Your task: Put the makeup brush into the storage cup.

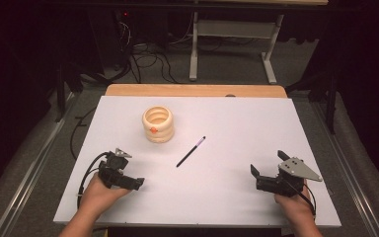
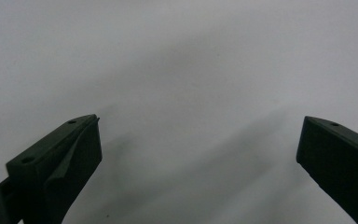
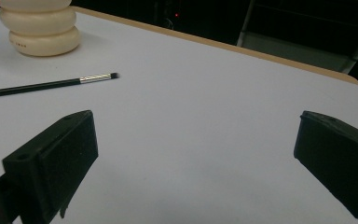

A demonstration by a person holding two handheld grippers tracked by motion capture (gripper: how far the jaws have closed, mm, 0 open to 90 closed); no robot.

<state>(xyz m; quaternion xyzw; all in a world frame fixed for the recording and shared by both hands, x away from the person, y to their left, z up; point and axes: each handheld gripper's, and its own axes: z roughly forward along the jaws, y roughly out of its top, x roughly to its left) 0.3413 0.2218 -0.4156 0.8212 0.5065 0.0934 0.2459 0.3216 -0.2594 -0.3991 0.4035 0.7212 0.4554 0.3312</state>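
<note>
While each hand-held gripper (image 1: 128,170) (image 1: 268,165) gapes wide and empty, faint lettering on the ribbed cream holder (image 3: 39,25) stays unreadable

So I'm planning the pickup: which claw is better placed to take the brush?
Probably the left claw: in the high view it sits nearer the brush's near handle end. The right claw is farther away, though it faces the brush. Both are open and empty.
</note>
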